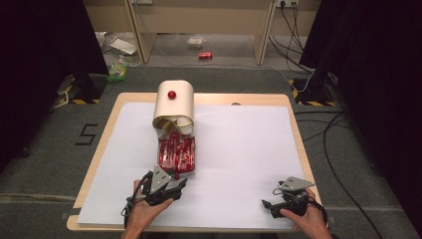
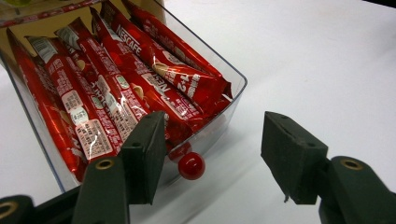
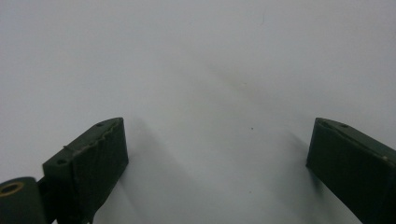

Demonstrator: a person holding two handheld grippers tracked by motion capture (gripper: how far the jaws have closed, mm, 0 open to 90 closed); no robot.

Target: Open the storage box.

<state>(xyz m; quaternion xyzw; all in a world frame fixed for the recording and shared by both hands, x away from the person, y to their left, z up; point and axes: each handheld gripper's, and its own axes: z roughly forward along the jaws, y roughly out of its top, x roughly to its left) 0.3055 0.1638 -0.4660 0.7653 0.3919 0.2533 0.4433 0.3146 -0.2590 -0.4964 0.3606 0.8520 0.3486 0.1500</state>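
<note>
A cream box with a rounded top (image 1: 181, 107) stands at the back of the table and has a red knob (image 1: 171, 94) on it. In front of it lies a clear plastic drawer (image 1: 193, 155) (image 2: 236, 88) full of red Nescafe sachets (image 1: 175, 152) (image 2: 126, 79). The drawer's small red knob (image 1: 176, 176) (image 2: 191, 165) points toward me. My left gripper (image 1: 177, 183) (image 2: 215, 140) is open, its jaws on either side of that knob without touching it. The knob sits nearer the jaw on the left in the left gripper view. Near the table's front right, my right gripper (image 1: 268, 205) (image 3: 215, 144) is open over bare paper.
A white sheet (image 1: 239, 144) covers most of the wooden table (image 1: 298, 134). On the floor beyond the table lie a red can (image 1: 205, 55), some litter and several cables (image 1: 338, 149) at the right.
</note>
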